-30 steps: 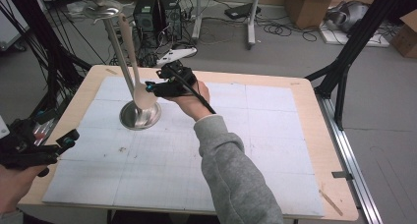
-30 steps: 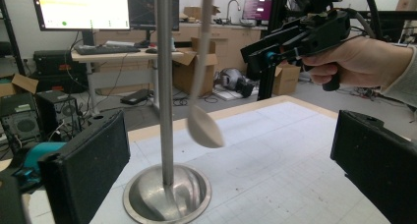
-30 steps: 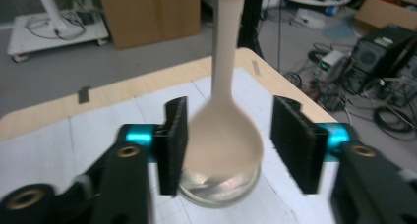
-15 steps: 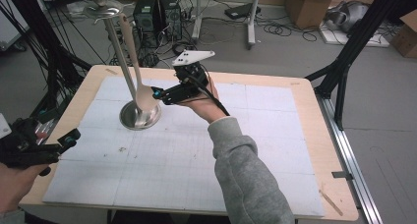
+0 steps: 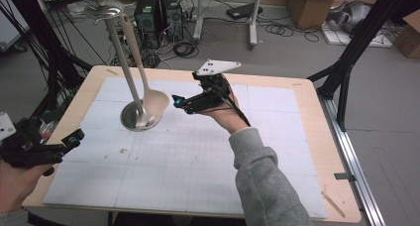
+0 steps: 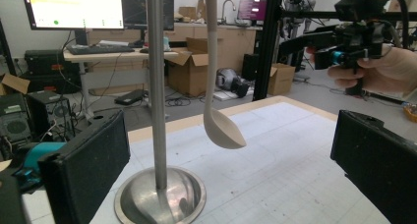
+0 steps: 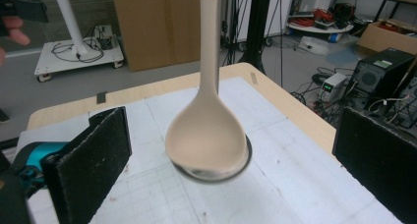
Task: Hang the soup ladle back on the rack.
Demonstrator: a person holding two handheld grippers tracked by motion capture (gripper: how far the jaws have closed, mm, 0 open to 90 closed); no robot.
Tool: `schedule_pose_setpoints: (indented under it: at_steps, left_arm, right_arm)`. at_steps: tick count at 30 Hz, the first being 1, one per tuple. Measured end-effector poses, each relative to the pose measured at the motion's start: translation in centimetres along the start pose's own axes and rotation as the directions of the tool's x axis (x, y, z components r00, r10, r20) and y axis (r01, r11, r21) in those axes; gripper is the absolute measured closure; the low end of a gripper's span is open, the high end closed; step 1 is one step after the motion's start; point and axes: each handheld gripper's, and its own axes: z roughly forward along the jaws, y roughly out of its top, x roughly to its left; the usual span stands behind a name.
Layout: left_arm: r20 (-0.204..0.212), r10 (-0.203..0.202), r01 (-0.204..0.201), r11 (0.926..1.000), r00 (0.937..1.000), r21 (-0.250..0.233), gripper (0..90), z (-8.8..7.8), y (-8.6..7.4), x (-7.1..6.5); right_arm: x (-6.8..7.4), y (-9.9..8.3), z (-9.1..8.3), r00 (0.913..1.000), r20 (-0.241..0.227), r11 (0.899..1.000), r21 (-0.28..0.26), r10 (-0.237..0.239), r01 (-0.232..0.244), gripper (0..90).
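The stand [image 5: 141, 118] at left of centre is polished metal, its round base mirror-glossy. The ladle [image 5: 152, 101] hanging beside it looks like matt beige plastic (smooth, no shine). The table [image 5: 317, 151] has a pale wood rim under a matt white gridded sheet, faintly speckled. Black jaw pads [image 7: 93, 160] look rough, foam-like.

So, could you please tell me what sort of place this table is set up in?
Most likely a robotics lab or workshop: computer monitors on a desk, cardboard boxes, and desktop towers with loose cables on the floor.
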Motion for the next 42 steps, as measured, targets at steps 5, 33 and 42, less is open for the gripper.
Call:
schedule_pose_setpoints:
  at_steps: [5, 33, 42]
  left_arm:
    - [0.013, 0.013, -0.013, 0.9999, 0.9998, -0.002, 1.9, 0.9, 0.0, -0.3]
    - [0.097, 0.019, -0.022, 0.9993, 0.9951, 0.030, 1.9, 5.2, -0.5, -1.5]
    - [0.105, 0.020, -0.024, 0.9992, 0.9943, 0.033, 1.9, 5.6, -0.5, -1.5]
  right_arm:
    - [-0.4, -1.4, -2.5, 0.9998, 0.015, 1.000, -0.016, 0.012, -0.012, 0.0]
    - [-1.6, -9.8, -13.7, 0.9850, 0.122, 0.984, -0.147, 0.122, -0.104, 0.0]
    - [-2.0, -11.6, -16.6, 0.9748, 0.165, 0.977, -0.177, 0.150, -0.121, 0.0]
